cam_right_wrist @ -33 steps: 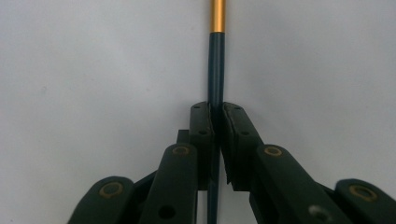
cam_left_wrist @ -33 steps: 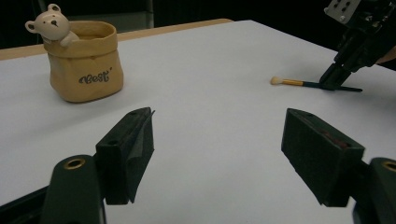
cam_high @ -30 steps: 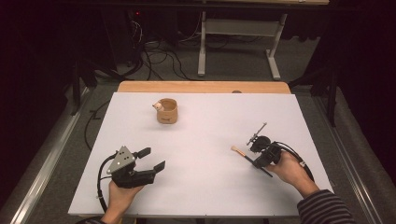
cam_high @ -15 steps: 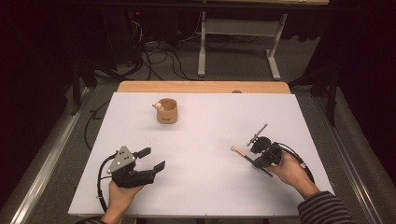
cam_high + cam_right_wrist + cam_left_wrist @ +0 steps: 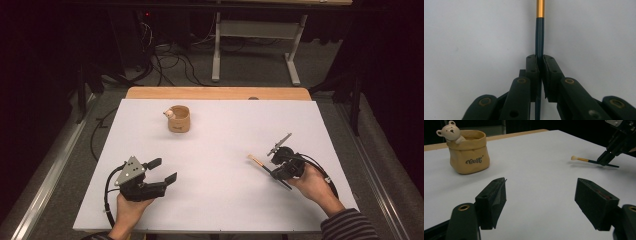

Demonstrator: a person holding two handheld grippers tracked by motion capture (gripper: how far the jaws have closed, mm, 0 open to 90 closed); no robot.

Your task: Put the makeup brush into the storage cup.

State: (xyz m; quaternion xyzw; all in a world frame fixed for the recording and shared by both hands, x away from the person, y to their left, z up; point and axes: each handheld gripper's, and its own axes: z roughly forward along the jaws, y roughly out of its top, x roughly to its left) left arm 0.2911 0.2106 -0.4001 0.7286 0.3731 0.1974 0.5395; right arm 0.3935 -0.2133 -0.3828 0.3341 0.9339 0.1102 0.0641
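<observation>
A white table point(image 5: 220, 150) takes up the near part of the high view, its top bare but for a few things. Two forearms come in at its near edge, the right one in a striped sleeve point(image 5: 347, 227).

The left gripper point(image 5: 165, 171) rests on the near left of the table, held in the left hand point(image 5: 127, 210), a grey three-cornered plate point(image 5: 130, 170) on top. In the left gripper view its jaws stand wide apart with nothing between them, only white table beyond.

The right gripper point(image 5: 272, 170) sits at the near right, in the right hand point(image 5: 312, 185). Its jaws are closed on a brush point(image 5: 262, 165); the right gripper view shows the pads point(image 5: 532, 67) pressed on either side of the dark handle point(image 5: 539, 37), with the gold band point(image 5: 540, 8) beyond them. The brush lies low over the table, its pale tip point(image 5: 573, 158) pointing towards the middle; whether the tip touches the top cannot be told.

Farther off, left of centre, stands a tan pot point(image 5: 179, 119), upright, well apart from both grippers. A small white bear point(image 5: 450, 131) leans over its rim.

Past the white top a wooden strip point(image 5: 217, 93) runs along the far edge. Beyond it the room is dark: grey floor point(image 5: 250, 70), black cables point(image 5: 165, 60) and the pale legs of a stand point(image 5: 255, 45).
</observation>
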